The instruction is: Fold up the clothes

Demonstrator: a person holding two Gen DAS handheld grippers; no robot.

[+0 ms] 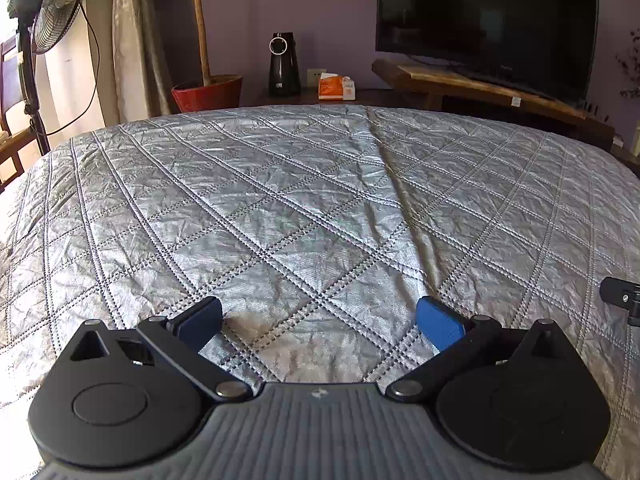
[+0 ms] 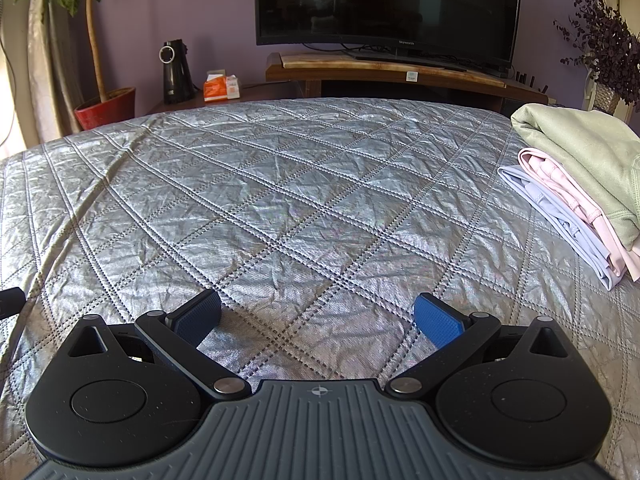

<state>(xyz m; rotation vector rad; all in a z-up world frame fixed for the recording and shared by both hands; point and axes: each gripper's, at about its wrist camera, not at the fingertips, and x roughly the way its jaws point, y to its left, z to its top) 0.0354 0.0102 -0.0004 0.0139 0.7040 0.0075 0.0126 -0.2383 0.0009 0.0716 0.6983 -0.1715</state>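
A stack of folded clothes lies at the right edge of the bed in the right wrist view: a green garment (image 2: 580,148) on top, a pink one (image 2: 560,184) under it, a pale lilac one (image 2: 560,224) at the bottom. My right gripper (image 2: 318,314) is open and empty, low over the silver quilted bedspread (image 2: 300,200), left of the stack. My left gripper (image 1: 320,320) is open and empty over the bedspread (image 1: 300,200); no clothes show in its view. A bit of the other gripper shows at the right edge (image 1: 622,298).
Beyond the bed's far edge stand a TV (image 2: 388,0) on a wooden stand (image 2: 384,70), a black device (image 2: 176,72), an orange tissue box (image 2: 220,86) and a potted tree (image 2: 106,108). A standing fan (image 1: 44,20) is at the far left.
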